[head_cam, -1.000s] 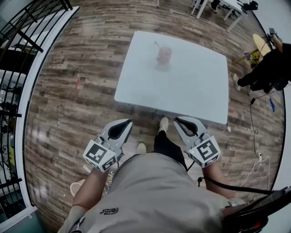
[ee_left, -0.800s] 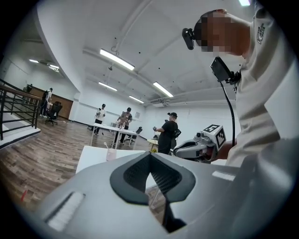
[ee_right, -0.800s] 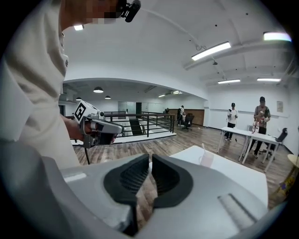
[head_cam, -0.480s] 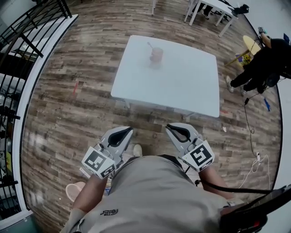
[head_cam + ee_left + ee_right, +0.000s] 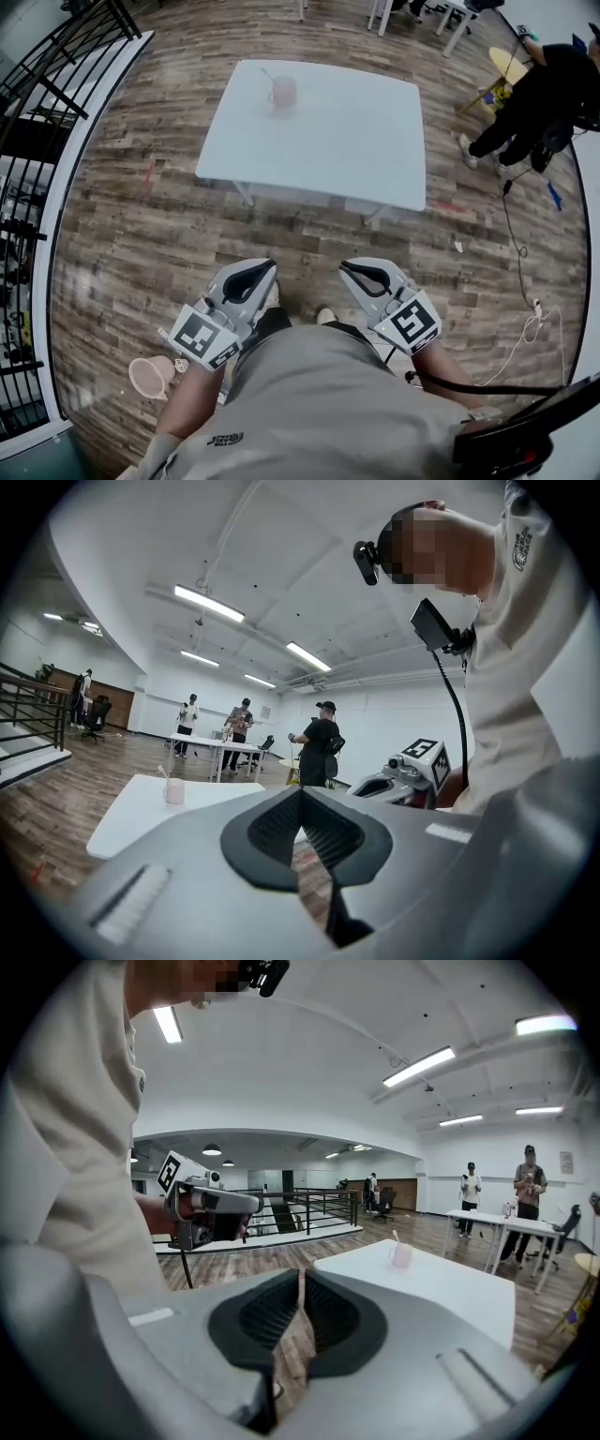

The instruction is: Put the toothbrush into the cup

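Note:
A pink cup [image 5: 282,92] stands near the far left corner of the white table [image 5: 356,141], with the toothbrush [image 5: 267,75] upright in it. Both grippers are held close to my body, well short of the table and over the wooden floor. My left gripper [image 5: 262,267] is shut with nothing in it, and so is my right gripper [image 5: 347,267]. In the left gripper view the cup [image 5: 174,791] and toothbrush [image 5: 163,773] are far off beyond the shut jaws. The right gripper view shows the cup [image 5: 402,1255] on the distant table too.
A person in black [image 5: 534,103] stands at the far right beside a yellow stool [image 5: 506,66]. Black railings [image 5: 37,94] run along the left. A pink cup-like object [image 5: 150,375] lies on the floor by my left arm. Cables [image 5: 534,328] trail on the right.
The table with the cup has drawn farther away and shifted left in the head view as I stepped back. Both grippers stayed shut near my body.

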Demonstrator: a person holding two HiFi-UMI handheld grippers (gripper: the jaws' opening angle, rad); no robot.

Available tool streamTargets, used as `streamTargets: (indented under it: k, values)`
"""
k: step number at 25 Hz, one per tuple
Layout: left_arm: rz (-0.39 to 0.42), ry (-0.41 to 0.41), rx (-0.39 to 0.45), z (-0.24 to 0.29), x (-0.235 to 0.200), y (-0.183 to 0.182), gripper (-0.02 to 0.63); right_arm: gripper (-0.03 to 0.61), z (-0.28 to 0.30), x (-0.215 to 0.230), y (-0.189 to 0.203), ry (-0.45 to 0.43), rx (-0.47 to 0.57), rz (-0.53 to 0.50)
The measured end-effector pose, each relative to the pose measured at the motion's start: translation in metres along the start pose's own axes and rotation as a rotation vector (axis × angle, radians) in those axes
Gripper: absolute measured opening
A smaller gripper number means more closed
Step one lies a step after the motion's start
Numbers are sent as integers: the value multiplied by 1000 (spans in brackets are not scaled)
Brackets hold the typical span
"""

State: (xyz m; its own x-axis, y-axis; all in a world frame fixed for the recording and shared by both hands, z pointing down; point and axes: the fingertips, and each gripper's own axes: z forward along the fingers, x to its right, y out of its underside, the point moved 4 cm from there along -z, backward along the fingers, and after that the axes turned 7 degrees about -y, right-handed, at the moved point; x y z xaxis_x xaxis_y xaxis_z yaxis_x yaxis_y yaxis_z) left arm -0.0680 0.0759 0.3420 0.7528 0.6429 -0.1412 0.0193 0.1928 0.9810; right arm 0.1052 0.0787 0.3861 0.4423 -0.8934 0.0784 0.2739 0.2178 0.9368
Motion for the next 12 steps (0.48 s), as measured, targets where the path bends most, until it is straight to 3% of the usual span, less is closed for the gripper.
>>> streamTargets:
  k: [6,12]
  values:
    - [33,-48,-36,-7,58,-1,5,12,-36,-5,7,-65,42,8]
    - [29,-8,-57,-8,100,9,5,12,-63,-15,13,-66,58,-60]
